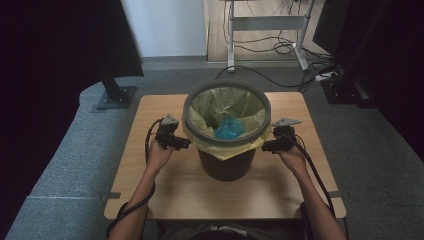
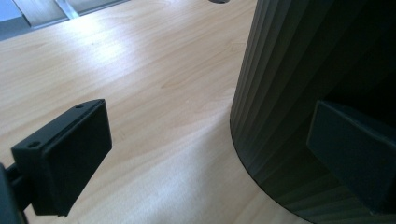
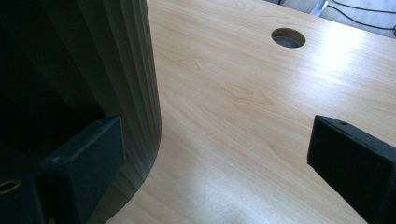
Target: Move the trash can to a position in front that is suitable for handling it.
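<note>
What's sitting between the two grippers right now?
The bin, lined with a yellow bag, stands between the left gripper and right gripper; the high view shows it.

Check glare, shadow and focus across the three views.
High view: dim, dark corners, bin legible. Left gripper view: glare on the table, bin wall shadowed, near fingers soft. Right gripper view: glare by the table hole, bin side dark.
</note>
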Motion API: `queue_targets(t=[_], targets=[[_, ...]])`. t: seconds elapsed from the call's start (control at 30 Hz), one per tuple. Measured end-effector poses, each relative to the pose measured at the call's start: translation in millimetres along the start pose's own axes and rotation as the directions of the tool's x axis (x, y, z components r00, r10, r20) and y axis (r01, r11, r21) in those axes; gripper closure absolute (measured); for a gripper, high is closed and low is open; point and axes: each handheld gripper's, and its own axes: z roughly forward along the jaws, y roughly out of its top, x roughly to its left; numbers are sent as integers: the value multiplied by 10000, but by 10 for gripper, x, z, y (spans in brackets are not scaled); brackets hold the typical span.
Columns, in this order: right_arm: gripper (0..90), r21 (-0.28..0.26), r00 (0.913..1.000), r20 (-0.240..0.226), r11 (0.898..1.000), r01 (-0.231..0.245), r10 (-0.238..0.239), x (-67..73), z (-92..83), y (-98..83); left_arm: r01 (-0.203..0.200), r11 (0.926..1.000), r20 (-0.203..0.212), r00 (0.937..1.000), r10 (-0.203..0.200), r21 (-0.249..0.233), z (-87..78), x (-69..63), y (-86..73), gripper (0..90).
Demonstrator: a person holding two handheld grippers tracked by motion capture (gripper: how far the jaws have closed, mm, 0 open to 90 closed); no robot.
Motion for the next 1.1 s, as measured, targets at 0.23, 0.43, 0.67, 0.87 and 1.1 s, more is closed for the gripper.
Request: queue_targets(t=[0.23,0.43,0.67,0.87,1.1], targets=[[43,34,9995,-148,9996,278,-278,156,-86,-48,-117,9999,-113,9999,117,59,-163,-76,-112,0],[42,56,9991,-195,9993,376,-375,260,-129,-73,95,9999,-168,9998,-96,-66,-260,-126,-220,0],[0,232,9983,-514,9993,284,-271,242,-148,-88,107,9999,-165,9998,-108,-63,-276,-131,-263,0],[0,448,9978,-655,9989,136,-107,168,-223,-196,37,9997,-386,9993,-27,257,-297,-107,-417,0],[0,670,9996,-278,9978,3,16,21,-312,-423,237,9983,-585,9981,-207,524,-322,-7,-628,0]])
